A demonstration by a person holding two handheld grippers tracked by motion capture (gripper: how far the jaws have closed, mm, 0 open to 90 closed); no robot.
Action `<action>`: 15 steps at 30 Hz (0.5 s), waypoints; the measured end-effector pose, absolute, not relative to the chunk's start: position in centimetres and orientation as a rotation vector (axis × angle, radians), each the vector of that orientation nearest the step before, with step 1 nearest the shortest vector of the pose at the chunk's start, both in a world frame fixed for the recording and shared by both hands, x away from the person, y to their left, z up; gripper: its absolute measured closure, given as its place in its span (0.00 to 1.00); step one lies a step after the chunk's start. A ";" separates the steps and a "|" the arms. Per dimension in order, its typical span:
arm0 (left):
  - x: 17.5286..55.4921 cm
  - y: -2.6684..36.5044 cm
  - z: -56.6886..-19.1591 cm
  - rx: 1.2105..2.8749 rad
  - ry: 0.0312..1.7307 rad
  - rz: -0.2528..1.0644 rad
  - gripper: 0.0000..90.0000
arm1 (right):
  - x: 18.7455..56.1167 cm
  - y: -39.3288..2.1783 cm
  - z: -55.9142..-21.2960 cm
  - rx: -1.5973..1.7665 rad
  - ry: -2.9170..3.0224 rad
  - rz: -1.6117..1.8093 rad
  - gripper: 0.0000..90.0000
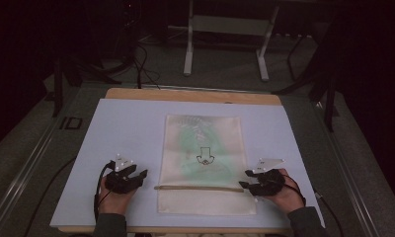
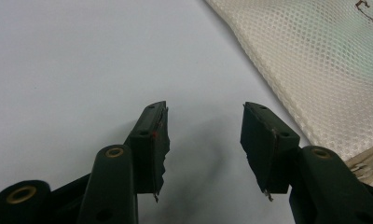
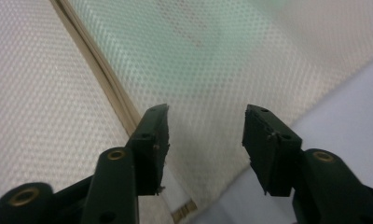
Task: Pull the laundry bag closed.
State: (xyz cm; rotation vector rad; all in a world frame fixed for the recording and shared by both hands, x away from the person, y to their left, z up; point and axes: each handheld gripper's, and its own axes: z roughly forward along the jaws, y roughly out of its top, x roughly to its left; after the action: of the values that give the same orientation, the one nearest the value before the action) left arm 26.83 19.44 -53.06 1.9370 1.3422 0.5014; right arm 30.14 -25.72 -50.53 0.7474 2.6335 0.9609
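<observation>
A cream mesh bag [image 1: 204, 163] lies flat in the middle of the pale blue mat [image 1: 126, 128], with something green inside and a small dark print on its face. A tan zip band [image 1: 198, 187] crosses it near the front. My right gripper [image 1: 245, 178] hovers at the bag's right edge by the zip's end, its jaws wide apart with nothing between them; in the right gripper view [image 3: 205, 128] the mesh bag [image 3: 231, 60] and zip band [image 3: 98, 70] lie below. My left gripper [image 1: 142, 177] stands open over bare mat left of the bag [image 2: 324, 70], also [image 2: 204, 126].
The mat lies on a wooden board [image 1: 190, 95] whose far edge shows beyond it. Cables [image 1: 99, 190] trail from both grippers toward the front. A white-legged frame [image 1: 225, 44] stands on the dark floor behind the table.
</observation>
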 end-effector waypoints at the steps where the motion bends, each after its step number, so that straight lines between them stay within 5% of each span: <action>1: 26.8 19.4 -53.1 1.938 1.341 0.503 0.56 | 30.2 -25.5 -50.5 0.747 2.635 0.962 0.54; 15: 26.8 19.2 -53.1 1.956 1.313 0.504 0.56 | 30.6 -22.4 -49.4 0.630 2.701 0.934 0.51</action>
State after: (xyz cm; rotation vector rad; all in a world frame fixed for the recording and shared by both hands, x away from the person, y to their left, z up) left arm 26.85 19.17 -53.09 1.9560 1.3126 0.5044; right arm 30.61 -22.44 -49.39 0.6296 2.7007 0.9337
